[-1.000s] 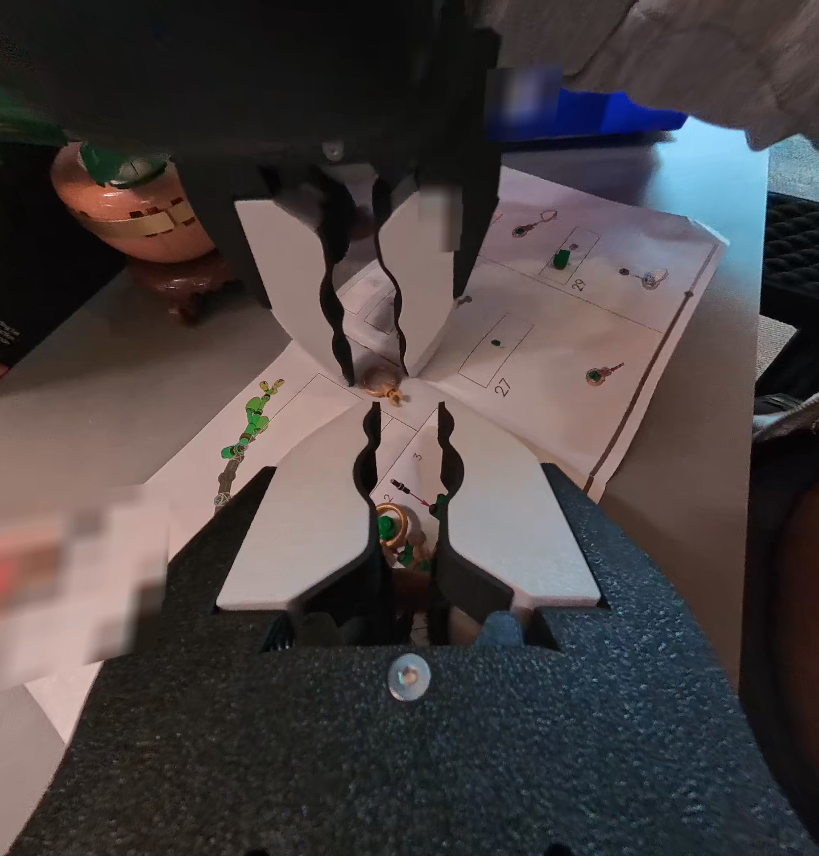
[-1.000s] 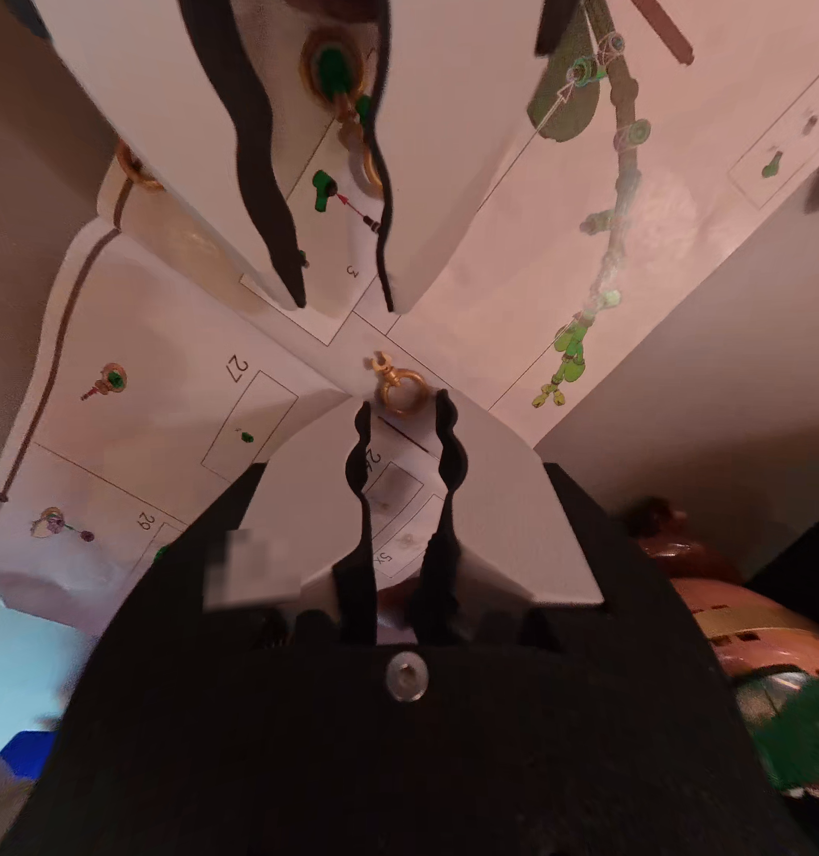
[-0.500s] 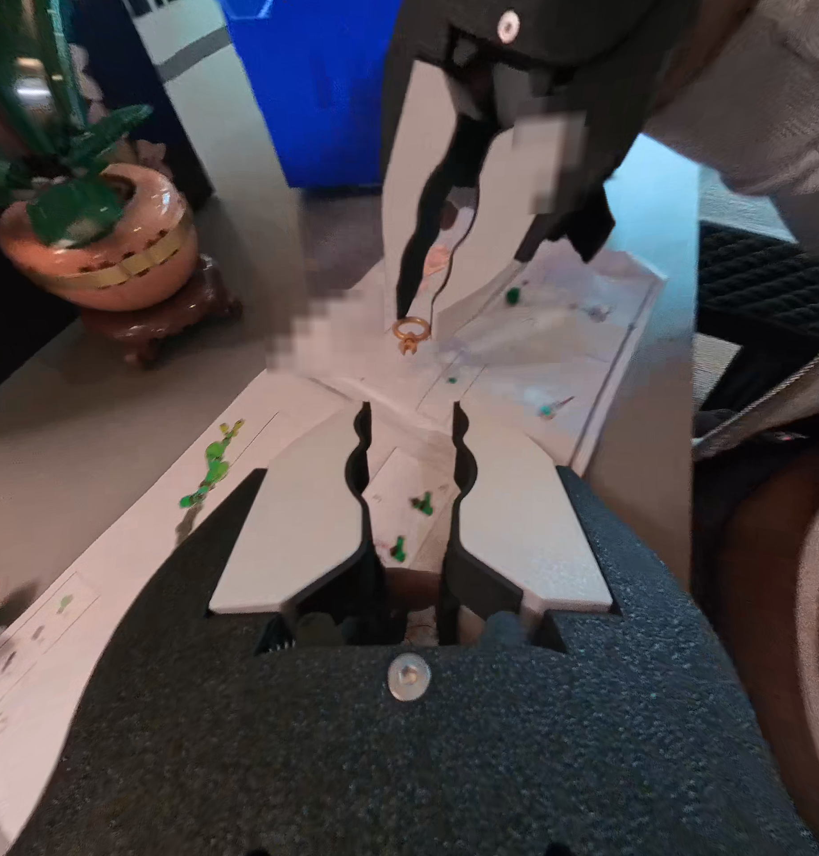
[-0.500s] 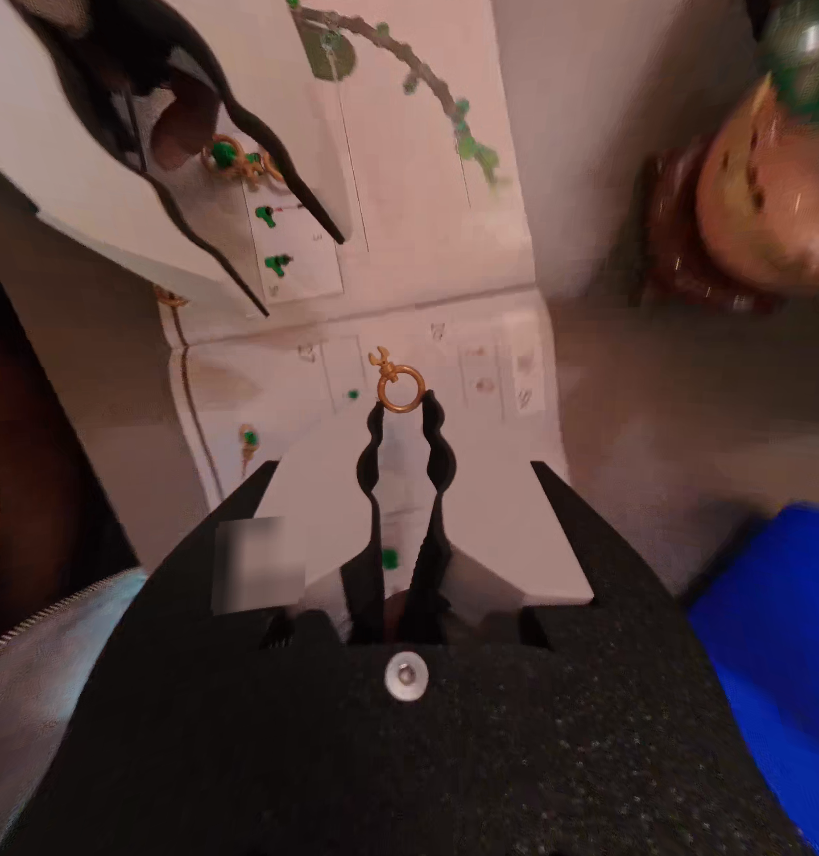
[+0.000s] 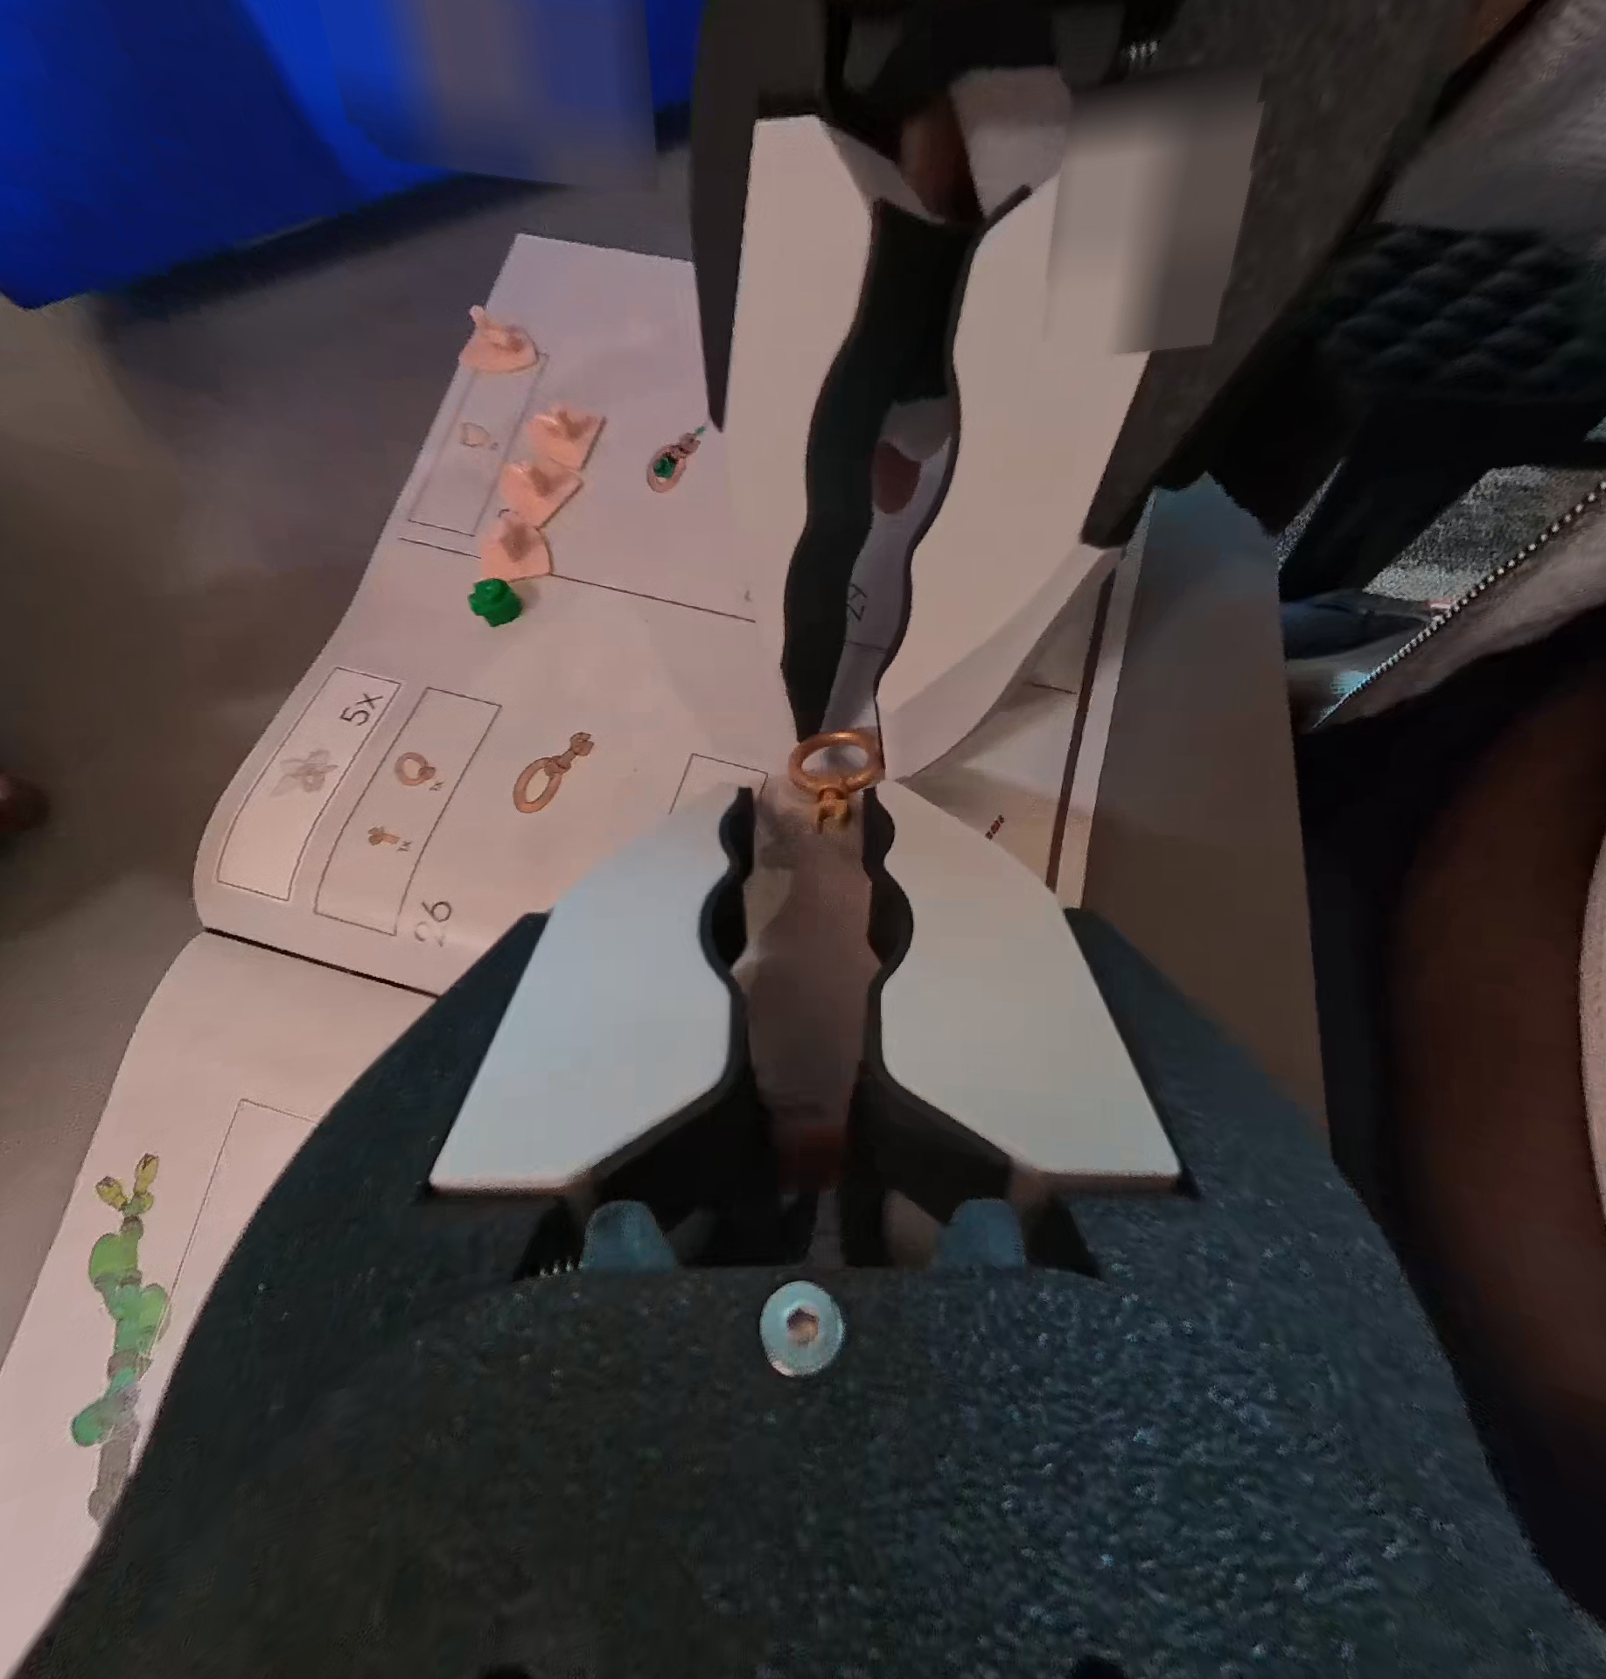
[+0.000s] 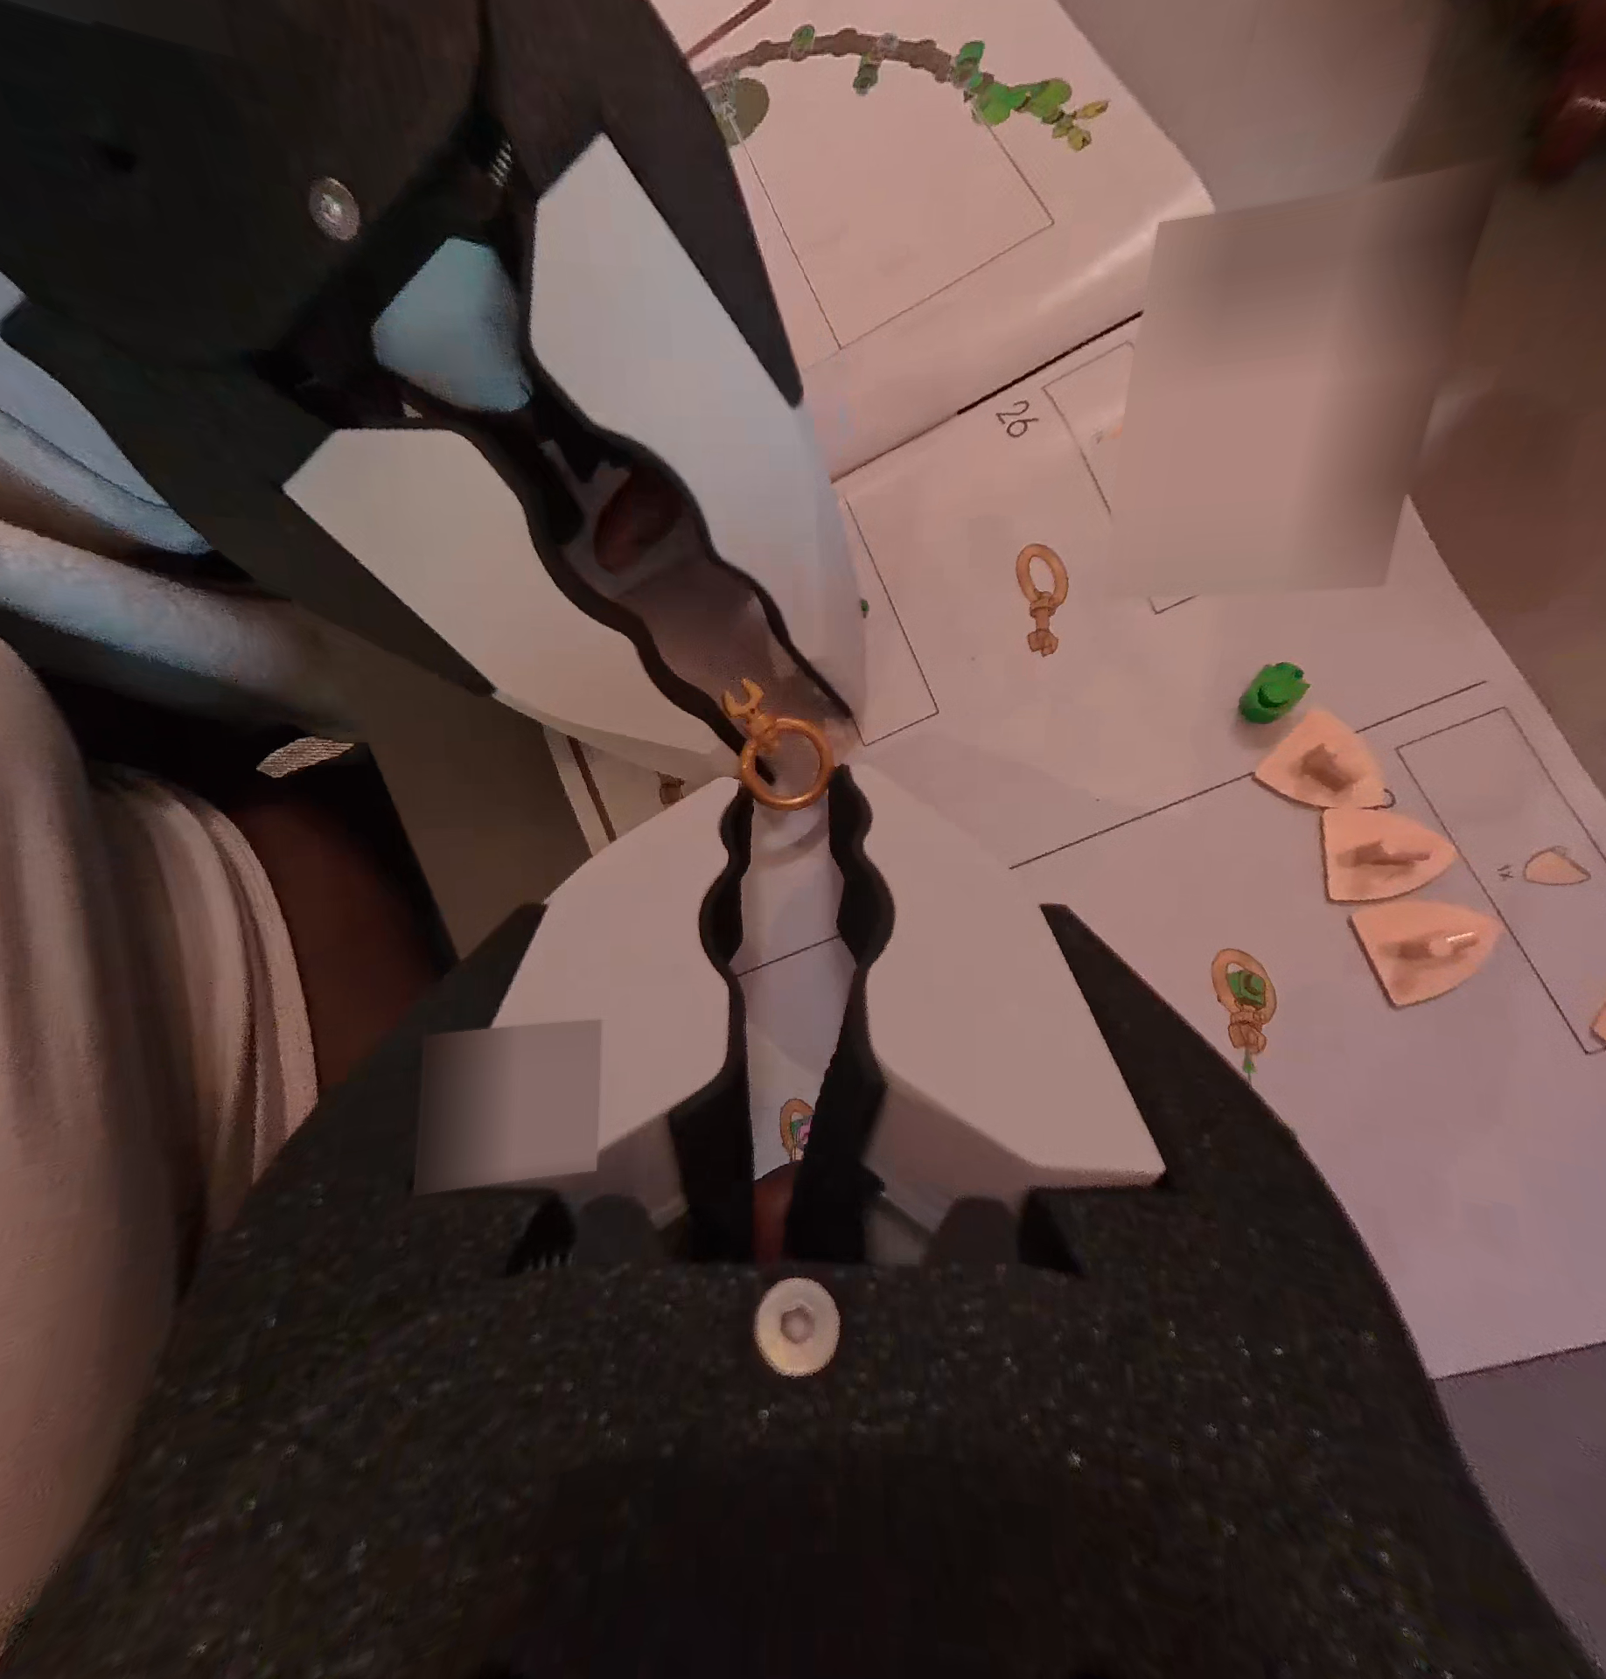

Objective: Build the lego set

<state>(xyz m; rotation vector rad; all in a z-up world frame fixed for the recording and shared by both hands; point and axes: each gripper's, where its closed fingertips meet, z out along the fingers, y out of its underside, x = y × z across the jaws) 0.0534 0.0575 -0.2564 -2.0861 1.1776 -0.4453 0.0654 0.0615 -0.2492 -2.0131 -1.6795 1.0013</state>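
A small gold ring piece with a clip end is pinched at its ring between the fingertips of my right gripper. In the left wrist view the right gripper comes down from above and holds the ring upright, clip end down. My left gripper is open, and the clip end hangs between its fingertips without being gripped. In the right wrist view the left gripper reaches in from the upper left. Both are held just above the open instruction booklet.
A green stud and several pink petal pieces lie on the booklet page; they also show in the right wrist view: stud, petals. A blue bin stands behind. A person's clothed lap is at the right.
Both grippers have swung round over the booklet, away from the plant pot. The left gripper has closed the distance, so the ring's clip end now sits between its open fingertips.
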